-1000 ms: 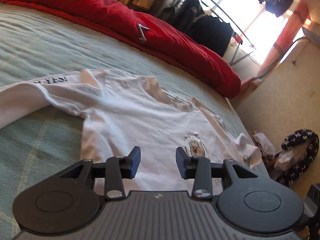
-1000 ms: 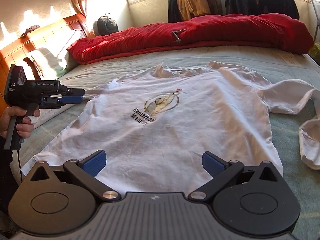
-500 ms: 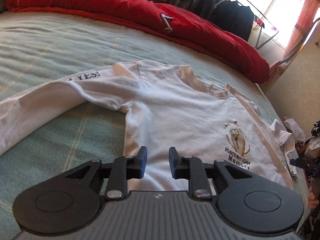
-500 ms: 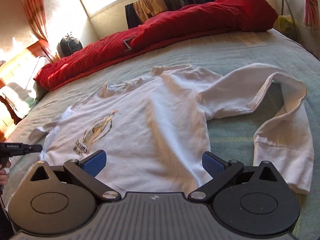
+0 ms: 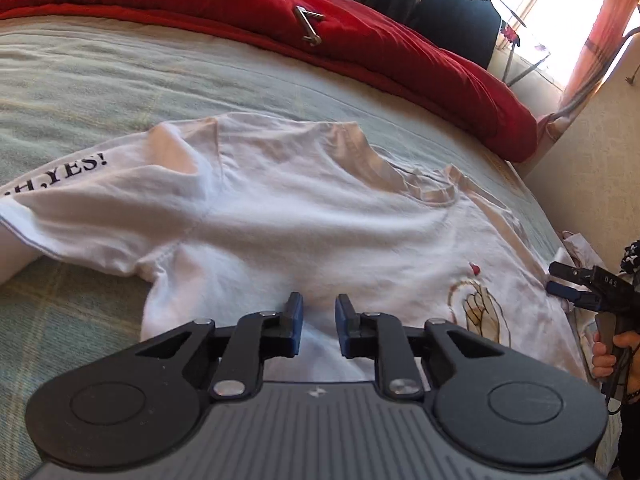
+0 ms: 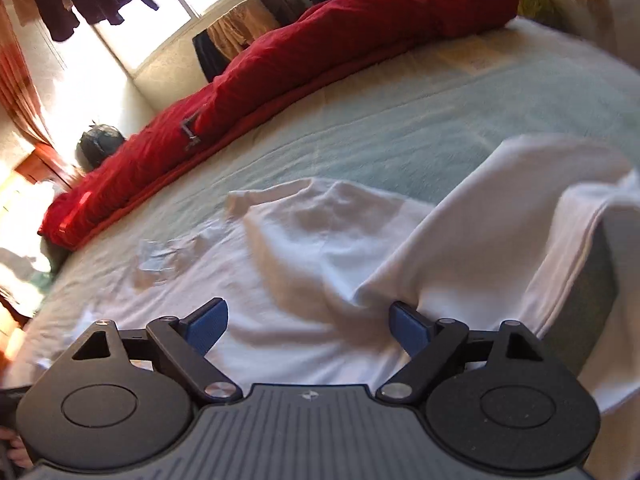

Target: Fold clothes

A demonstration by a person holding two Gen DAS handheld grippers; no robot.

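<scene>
A white long-sleeve T-shirt (image 5: pixel 304 232) is lying front-up on a pale green bedsheet (image 5: pixel 80 80). The left gripper (image 5: pixel 318 320) is hovering over the shirt's lower body, jaws closing w/ a narrow gap, nothing pinched. The right gripper (image 6: pixel 308 326) is nearing the sleeve (image 6: pixel 500 232) by the armpit, jaws wide and closing, not gripping. Best pinching one fabric layer only. A red duvet (image 5: pixel 360 40) is sitting well apart; nothing is blocking.

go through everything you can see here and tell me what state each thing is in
white shirt: spread front up on the bed, unfolded, wrinkled
long sleeve: doubled back on itself
red duvet: bunched along the far edge
left gripper: jaws closing over the shirt, gap remaining
right gripper: wide, jaws closing, nothing gripped
</scene>
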